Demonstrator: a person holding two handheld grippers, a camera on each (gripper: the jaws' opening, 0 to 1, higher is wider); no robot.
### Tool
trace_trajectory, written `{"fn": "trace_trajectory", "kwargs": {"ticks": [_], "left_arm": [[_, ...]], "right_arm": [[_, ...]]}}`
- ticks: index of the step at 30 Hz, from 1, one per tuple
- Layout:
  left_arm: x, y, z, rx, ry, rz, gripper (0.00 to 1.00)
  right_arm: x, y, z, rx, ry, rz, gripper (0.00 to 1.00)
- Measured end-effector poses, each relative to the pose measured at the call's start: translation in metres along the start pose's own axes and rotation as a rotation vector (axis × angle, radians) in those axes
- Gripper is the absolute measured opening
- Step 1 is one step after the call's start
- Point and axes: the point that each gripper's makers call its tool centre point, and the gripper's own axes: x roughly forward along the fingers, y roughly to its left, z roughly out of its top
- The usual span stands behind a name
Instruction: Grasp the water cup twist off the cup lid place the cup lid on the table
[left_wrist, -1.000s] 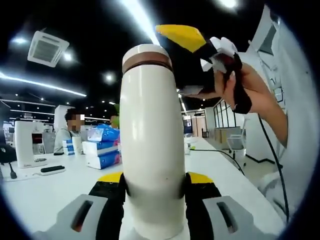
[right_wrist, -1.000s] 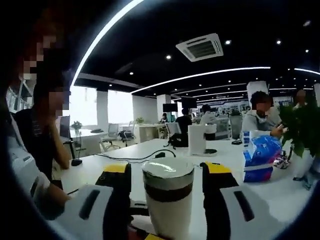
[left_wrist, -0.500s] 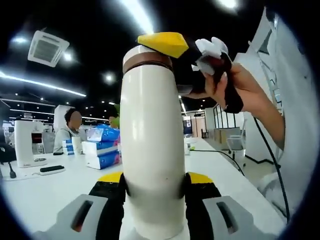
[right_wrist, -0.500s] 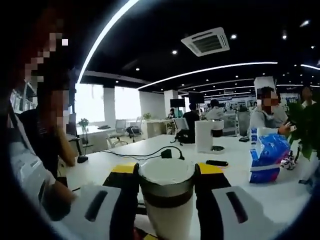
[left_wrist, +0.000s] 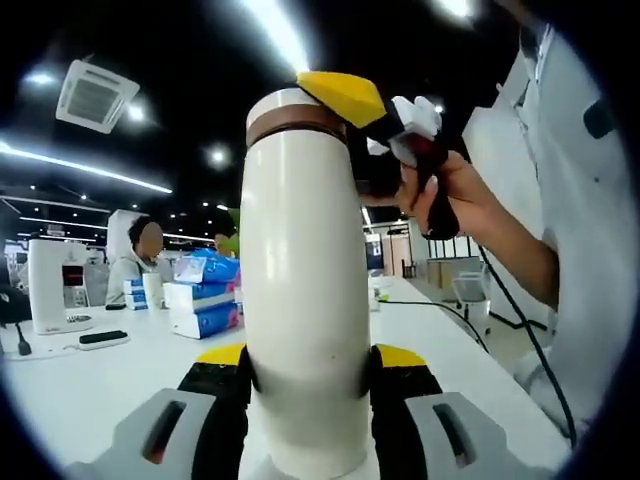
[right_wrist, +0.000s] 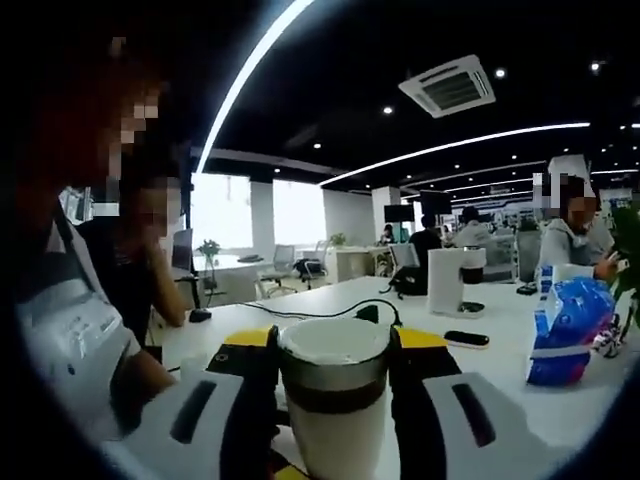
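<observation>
Left gripper (left_wrist: 308, 375) clamps the upright water cup (left_wrist: 303, 290) — right gripper (right_wrist: 332, 350) clamps its cup lid (right_wrist: 333, 352); contents hidden.

The water cup (left_wrist: 300, 300) has a smooth, softly glossy cream body under a brown band, its cup lid (right_wrist: 333, 340) looks pale and matt, and the table (left_wrist: 90, 385) at nine o'clock is smooth white.
</observation>
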Motion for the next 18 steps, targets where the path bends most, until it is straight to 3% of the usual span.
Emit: {"fn": "trace_trajectory", "kwargs": {"ticks": [5, 8, 18], "left_arm": [[0.001, 0.0008, -0.0001, 0.001, -0.001, -0.001, 0.48], [0.0023, 0.0031, -0.0004, -0.001, -0.001, -0.002, 0.48], [0.0024, 0.0015, -0.0006, -0.005, -0.003, -0.004, 0.48]], "right_arm": [[-0.0001, 0.0038, -0.0006, -0.025, 0.02, 0.086, 0.46], [-0.0004, 0.0072, 0.0, -0.02, -0.003, 0.171, 0.46], [-0.0008, 0.0102, -0.0005, 0.008, -0.025, 0.344, 0.46]]}}
